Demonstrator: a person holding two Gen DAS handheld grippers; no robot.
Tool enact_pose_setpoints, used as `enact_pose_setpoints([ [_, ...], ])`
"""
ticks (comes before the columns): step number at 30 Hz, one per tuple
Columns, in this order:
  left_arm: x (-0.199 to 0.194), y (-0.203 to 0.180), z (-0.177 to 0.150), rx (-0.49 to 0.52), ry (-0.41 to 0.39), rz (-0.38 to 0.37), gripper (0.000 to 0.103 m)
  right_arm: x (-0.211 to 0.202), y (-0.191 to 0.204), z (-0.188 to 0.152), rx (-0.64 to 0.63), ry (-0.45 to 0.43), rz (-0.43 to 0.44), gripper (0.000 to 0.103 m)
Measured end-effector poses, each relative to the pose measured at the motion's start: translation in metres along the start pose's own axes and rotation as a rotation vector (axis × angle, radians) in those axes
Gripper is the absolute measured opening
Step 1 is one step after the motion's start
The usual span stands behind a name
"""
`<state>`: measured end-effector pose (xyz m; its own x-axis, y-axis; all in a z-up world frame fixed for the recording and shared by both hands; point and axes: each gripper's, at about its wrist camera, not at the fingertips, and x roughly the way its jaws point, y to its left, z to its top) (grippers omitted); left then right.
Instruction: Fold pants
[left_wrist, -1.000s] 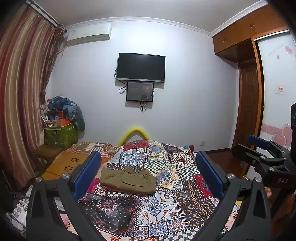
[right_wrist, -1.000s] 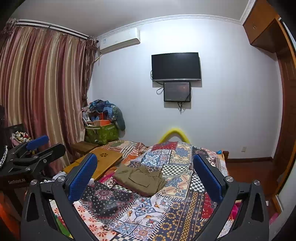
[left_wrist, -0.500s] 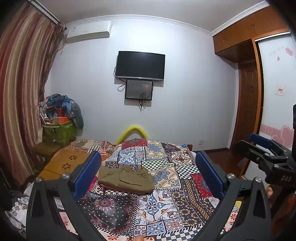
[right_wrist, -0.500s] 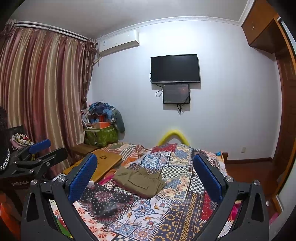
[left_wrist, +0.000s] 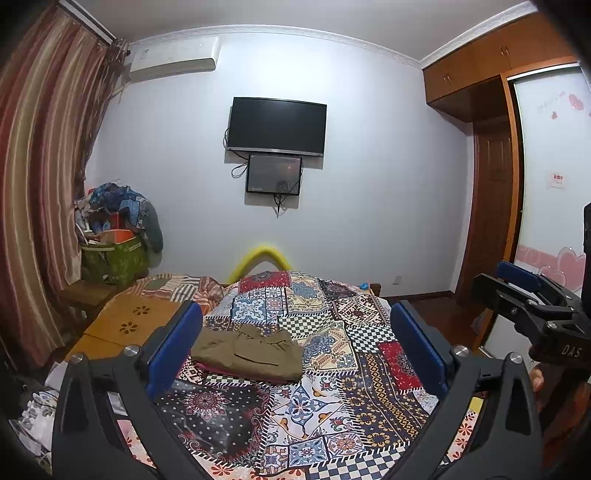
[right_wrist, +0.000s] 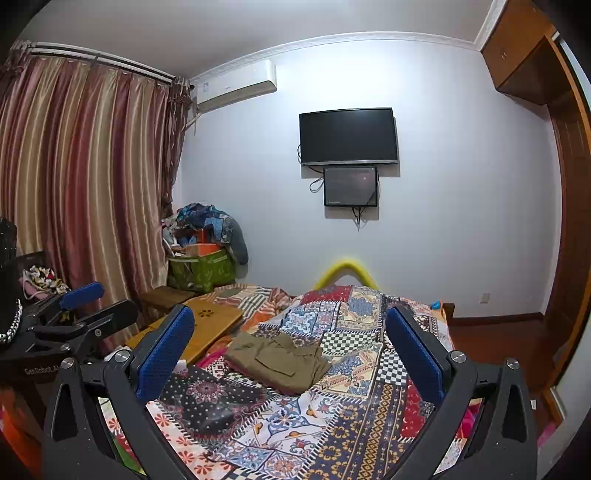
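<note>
Olive-brown pants (left_wrist: 251, 352) lie folded in a compact rectangle on the patchwork bedspread (left_wrist: 332, 398), left of the bed's middle. They also show in the right wrist view (right_wrist: 280, 362). My left gripper (left_wrist: 295, 343) is open and empty, held above the near end of the bed, well short of the pants. My right gripper (right_wrist: 290, 350) is open and empty too, at a similar height. Each gripper shows from the side in the other's view: the right one (left_wrist: 532, 295) at the right edge, the left one (right_wrist: 88, 306) at the left edge.
A wooden lap table (left_wrist: 125, 328) lies on the bed's left side. A green bag heaped with clothes (left_wrist: 114, 254) stands in the left corner by striped curtains (left_wrist: 40, 184). A TV (left_wrist: 277, 125) hangs on the far wall. A wardrobe (left_wrist: 546, 184) and door stand to the right.
Both grippers have drifted slightly, tilting the views a little; the pants stay put and both grippers stay open.
</note>
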<state>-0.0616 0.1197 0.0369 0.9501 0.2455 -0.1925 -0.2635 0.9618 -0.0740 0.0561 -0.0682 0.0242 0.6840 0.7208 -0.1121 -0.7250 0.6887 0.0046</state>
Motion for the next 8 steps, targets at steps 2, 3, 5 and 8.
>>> enact_pose_setpoints([
  [2,0.0003,-0.0008,0.0001,0.002,0.000,-0.002,0.103,0.0000,0.0000,-0.0002,0.000,0.000,-0.001,0.103],
  [3,0.0006,-0.0013,0.0003,0.003,0.000,-0.002,0.103,-0.0001,-0.0002,-0.0004,0.000,0.000,0.000,0.103],
  [5,0.0010,-0.0016,0.0002,0.003,0.000,0.000,0.103,0.0005,-0.0005,-0.0005,0.001,0.001,-0.003,0.103],
  [8,0.0017,-0.0013,-0.0007,-0.001,0.002,-0.001,0.103,0.0025,-0.0019,-0.0006,0.004,0.006,-0.003,0.103],
])
